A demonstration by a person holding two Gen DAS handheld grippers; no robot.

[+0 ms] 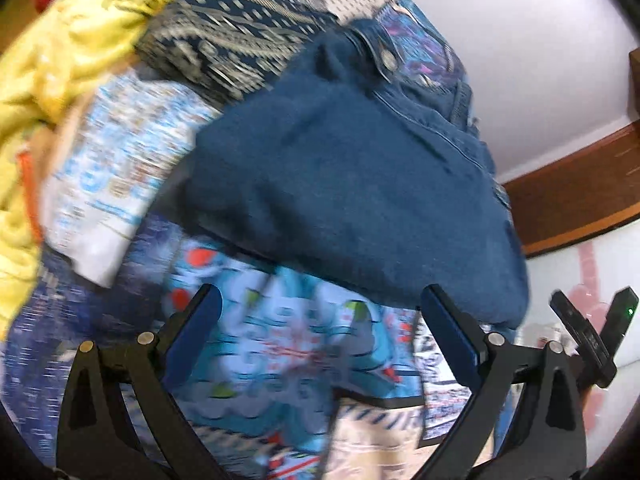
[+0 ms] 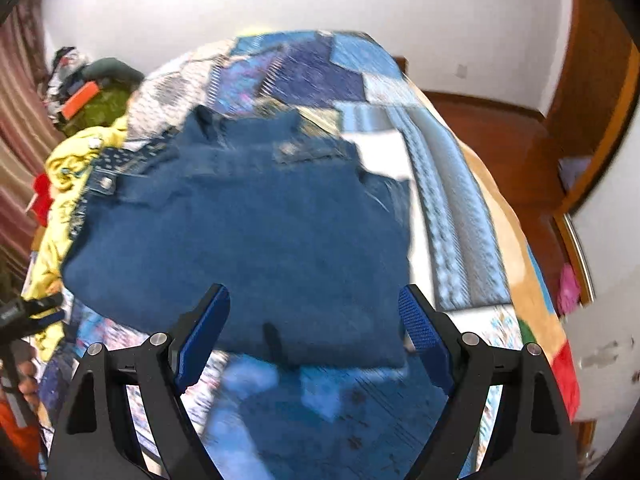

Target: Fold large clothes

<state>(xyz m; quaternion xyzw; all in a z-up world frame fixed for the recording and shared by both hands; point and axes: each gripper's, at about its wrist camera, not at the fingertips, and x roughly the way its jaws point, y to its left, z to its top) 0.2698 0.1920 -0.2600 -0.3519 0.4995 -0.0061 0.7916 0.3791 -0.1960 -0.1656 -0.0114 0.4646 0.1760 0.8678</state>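
Jeans (image 2: 240, 232) lie folded into a compact block on the patchwork bedspread (image 2: 448, 208), beside yellow clothing (image 1: 60, 40), likely set apart as done. Left claw (image 1: 320, 320) and right claw (image 2: 314, 312) hover released, empty.

A pair of dark blue denim jeans (image 2: 240, 224) is lying folded into a thick, compact bundle on a bed. The waistband, with its metal button (image 1: 387, 57), is sitting at the far left end, while the near folded edge is resting flat. A back pocket is showing on the far side; details are blurring.
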